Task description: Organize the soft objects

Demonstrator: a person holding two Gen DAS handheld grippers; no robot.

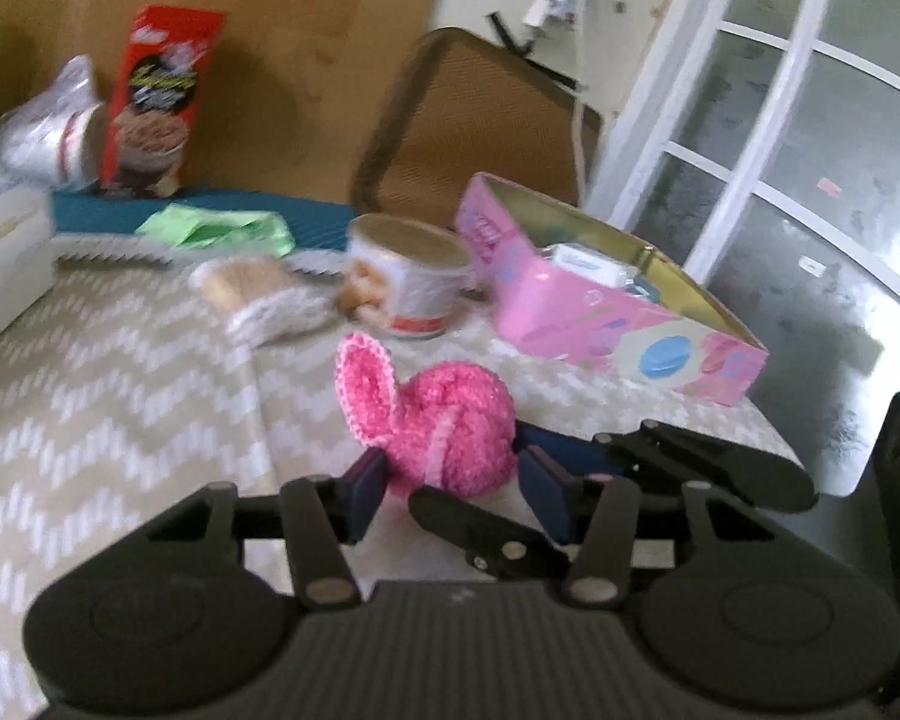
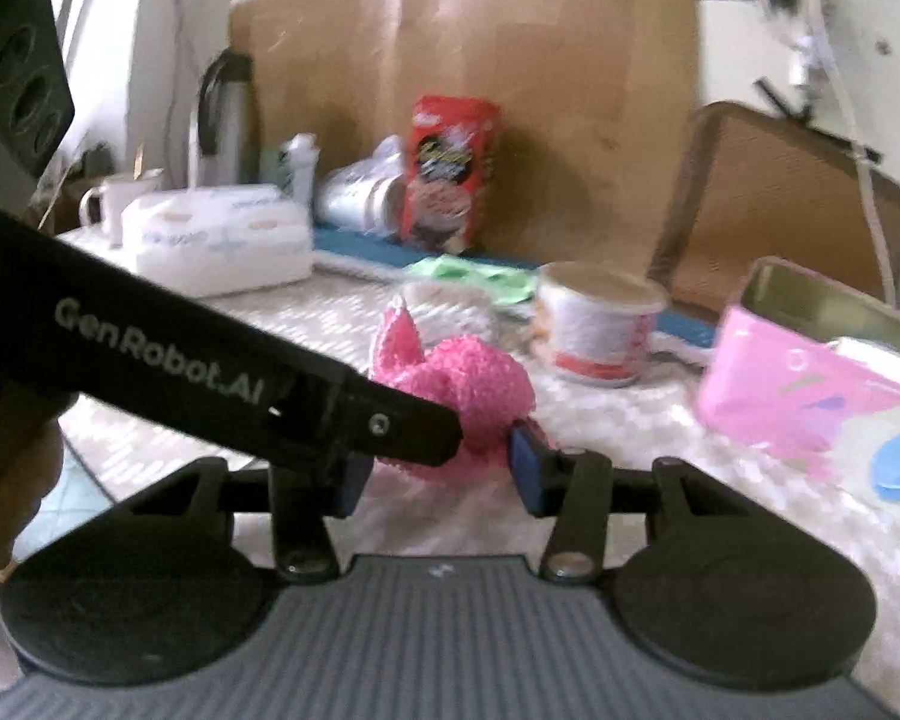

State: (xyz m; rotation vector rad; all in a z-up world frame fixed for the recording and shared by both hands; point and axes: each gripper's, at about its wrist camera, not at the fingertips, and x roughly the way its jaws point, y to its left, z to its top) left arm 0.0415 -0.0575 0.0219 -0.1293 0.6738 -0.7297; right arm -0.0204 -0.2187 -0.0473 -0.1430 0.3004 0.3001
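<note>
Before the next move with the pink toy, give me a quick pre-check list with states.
1. Pink plush toy sits between the left gripper fingers: ok.
2. Left gripper pads press firmly on the toy: cannot tell, blurred.
3. Right gripper also brackets the toy: ok, but firm contact cannot be told.
4. The two grippers keep clear of each other: not ok, they cross at the toy.
5. Pink box is open to take the toy: ok, though it already holds some items.
6. Path to the box free: cannot tell; a tub stands close beside it.
</note>
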